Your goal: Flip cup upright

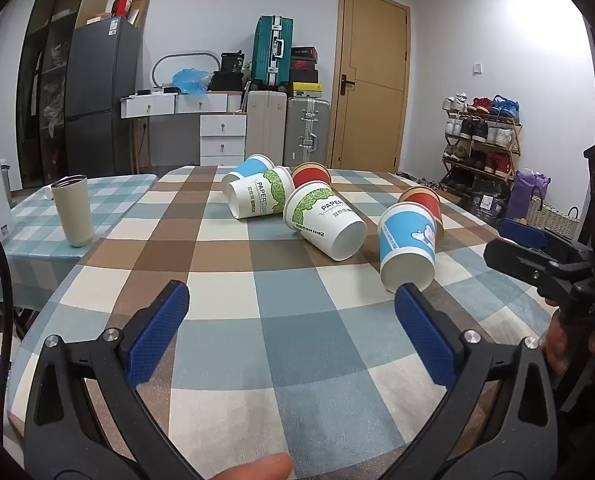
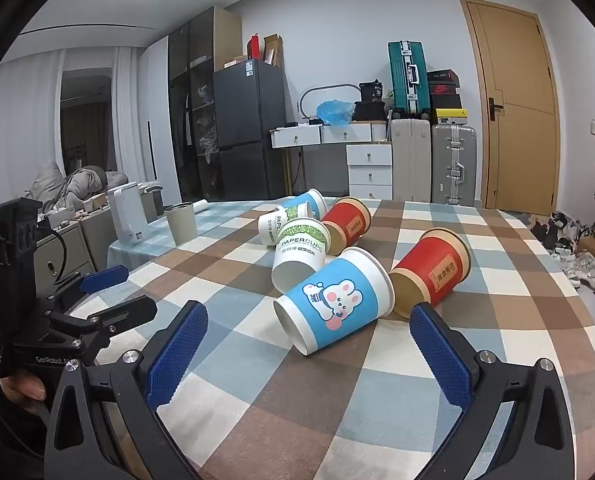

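Observation:
Several paper cups lie on their sides on the checked tablecloth (image 1: 297, 344). Nearest is a blue bunny cup (image 1: 407, 248), also in the right wrist view (image 2: 333, 298), mouth toward me. Beside it lies a red cup (image 1: 423, 202) (image 2: 433, 276). Behind lie two white-green cups (image 1: 325, 222) (image 1: 259, 196), a second blue cup (image 1: 245, 170) and a second red cup (image 1: 311, 174). My left gripper (image 1: 293, 296) is open and empty, short of the cups. My right gripper (image 2: 309, 318) is open and empty, its jaws on either side of the bunny cup's mouth without touching.
A beige tumbler (image 1: 73, 210) stands upright on the adjoining table at left, with a white appliance (image 2: 127, 214) behind it. The right gripper's body (image 1: 553, 264) shows at the right edge of the left view. Suitcases, drawers and a shoe rack (image 1: 481, 140) stand beyond the table.

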A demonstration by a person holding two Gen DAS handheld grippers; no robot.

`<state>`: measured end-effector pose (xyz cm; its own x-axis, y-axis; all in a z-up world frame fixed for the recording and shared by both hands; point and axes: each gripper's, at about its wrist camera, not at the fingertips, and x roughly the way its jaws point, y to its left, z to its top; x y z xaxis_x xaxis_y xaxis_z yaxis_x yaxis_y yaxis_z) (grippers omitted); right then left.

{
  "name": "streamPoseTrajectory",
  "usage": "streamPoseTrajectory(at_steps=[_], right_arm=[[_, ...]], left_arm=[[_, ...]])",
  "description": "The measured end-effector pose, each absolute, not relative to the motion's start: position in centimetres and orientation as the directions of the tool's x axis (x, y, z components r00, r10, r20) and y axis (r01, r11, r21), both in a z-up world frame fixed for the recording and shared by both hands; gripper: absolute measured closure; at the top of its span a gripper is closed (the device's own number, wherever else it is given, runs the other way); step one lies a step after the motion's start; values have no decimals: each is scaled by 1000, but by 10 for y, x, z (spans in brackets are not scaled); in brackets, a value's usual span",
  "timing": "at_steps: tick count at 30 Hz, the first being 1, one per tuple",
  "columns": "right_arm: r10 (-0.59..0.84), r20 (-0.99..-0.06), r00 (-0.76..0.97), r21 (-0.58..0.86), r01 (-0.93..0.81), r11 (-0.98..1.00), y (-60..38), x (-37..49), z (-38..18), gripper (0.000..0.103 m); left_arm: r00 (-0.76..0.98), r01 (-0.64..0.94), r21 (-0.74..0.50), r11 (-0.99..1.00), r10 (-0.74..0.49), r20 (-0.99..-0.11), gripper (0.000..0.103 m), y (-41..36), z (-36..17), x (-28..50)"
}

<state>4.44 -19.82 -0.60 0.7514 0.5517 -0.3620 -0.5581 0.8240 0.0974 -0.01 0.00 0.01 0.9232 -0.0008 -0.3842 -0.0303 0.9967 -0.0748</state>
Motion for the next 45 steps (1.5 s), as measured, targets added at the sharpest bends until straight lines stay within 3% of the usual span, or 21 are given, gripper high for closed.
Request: streamPoseTrajectory(at_steps=[45], right_arm=[[520,-361,774,81,-530,844,-213,37,-4,0]], left_arm=[[925,-27,-75,997,-4,-381,0,0,3,-1]])
